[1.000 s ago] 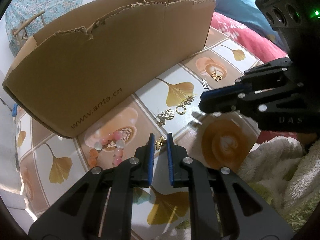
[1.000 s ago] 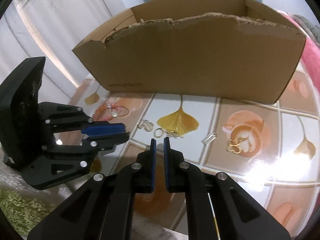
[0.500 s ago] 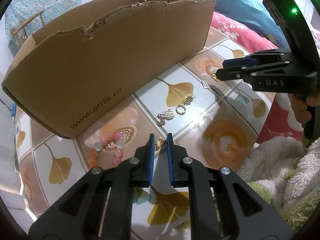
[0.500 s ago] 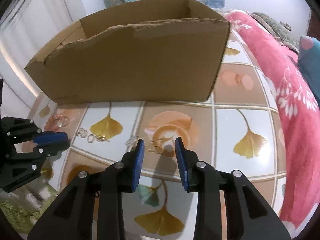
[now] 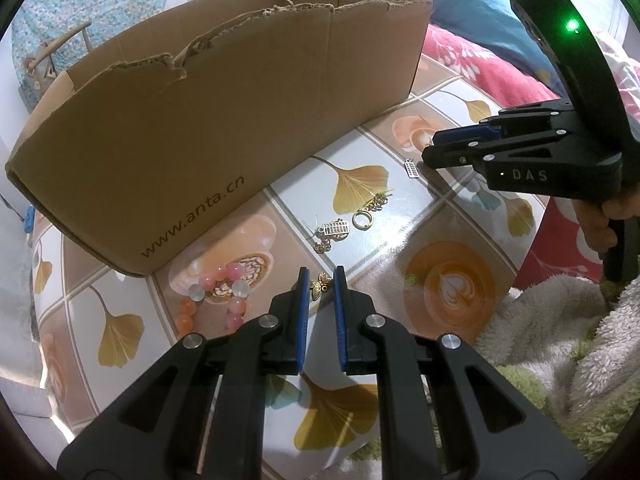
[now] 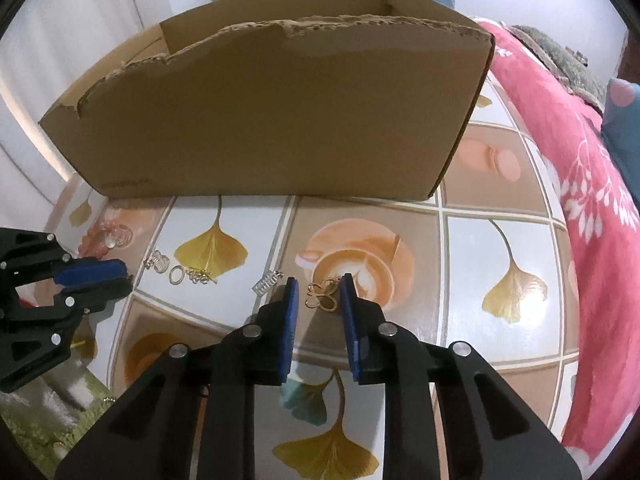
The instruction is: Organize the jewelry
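Cardboard box (image 6: pixel 272 120): interior hidden behind its tall front wall in both views. Small silver charm (image 5: pixel 411 169): too small to identify. Bead bracelet (image 6: pixel 105 237): blurred, partly behind left gripper (image 6: pixel 120 276). Hand (image 5: pixel 600 220) cut off at frame edge.

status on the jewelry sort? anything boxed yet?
Done: nothing visibly boxed; the cardboard box interior is hidden. In hand: nothing gripped. The right claw is open around a gold butterfly earring; the left claw is open at a small butterfly charm. Left on the table: bead bracelet, gold ring, abacus charm, silver charm.
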The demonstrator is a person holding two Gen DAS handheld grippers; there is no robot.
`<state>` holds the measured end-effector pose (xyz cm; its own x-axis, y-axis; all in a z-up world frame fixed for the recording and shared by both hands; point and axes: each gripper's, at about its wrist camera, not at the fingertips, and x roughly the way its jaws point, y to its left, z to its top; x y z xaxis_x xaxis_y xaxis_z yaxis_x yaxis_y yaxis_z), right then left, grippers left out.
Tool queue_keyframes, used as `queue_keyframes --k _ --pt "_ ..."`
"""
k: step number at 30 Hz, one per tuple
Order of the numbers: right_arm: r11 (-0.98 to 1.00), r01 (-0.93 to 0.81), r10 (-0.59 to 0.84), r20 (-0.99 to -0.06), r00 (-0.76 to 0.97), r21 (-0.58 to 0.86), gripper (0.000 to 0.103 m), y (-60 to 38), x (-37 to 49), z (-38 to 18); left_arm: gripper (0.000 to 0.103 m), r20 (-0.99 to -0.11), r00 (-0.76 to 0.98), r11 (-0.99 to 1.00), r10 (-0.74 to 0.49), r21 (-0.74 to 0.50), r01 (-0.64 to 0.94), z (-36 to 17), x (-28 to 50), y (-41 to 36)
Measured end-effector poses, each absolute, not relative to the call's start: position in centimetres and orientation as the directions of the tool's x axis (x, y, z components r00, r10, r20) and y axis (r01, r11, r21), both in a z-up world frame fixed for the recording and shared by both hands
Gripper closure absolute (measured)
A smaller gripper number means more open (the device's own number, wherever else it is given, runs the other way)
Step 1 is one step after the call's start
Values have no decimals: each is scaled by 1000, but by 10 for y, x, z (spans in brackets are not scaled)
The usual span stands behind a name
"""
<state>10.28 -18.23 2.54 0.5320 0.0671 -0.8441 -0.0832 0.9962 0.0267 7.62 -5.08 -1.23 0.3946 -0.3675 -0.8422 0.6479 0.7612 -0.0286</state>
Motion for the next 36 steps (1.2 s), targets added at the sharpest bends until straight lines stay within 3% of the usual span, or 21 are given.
queue_keyframes --k 8,23,36 --pt "995 -83 82 -851 519 45 90 -179 106 25 92 -841 394 761 -369 -30 648 -12 76 -50" --pt "994 -88 108 -833 543 71 90 -193 106 26 92 -839 396 761 -373 -33 648 -12 76 -49" --pt "993 -96 117 -797 593 74 90 -197 85 46 101 -819 406 761 -405 -56 646 0 70 -44"
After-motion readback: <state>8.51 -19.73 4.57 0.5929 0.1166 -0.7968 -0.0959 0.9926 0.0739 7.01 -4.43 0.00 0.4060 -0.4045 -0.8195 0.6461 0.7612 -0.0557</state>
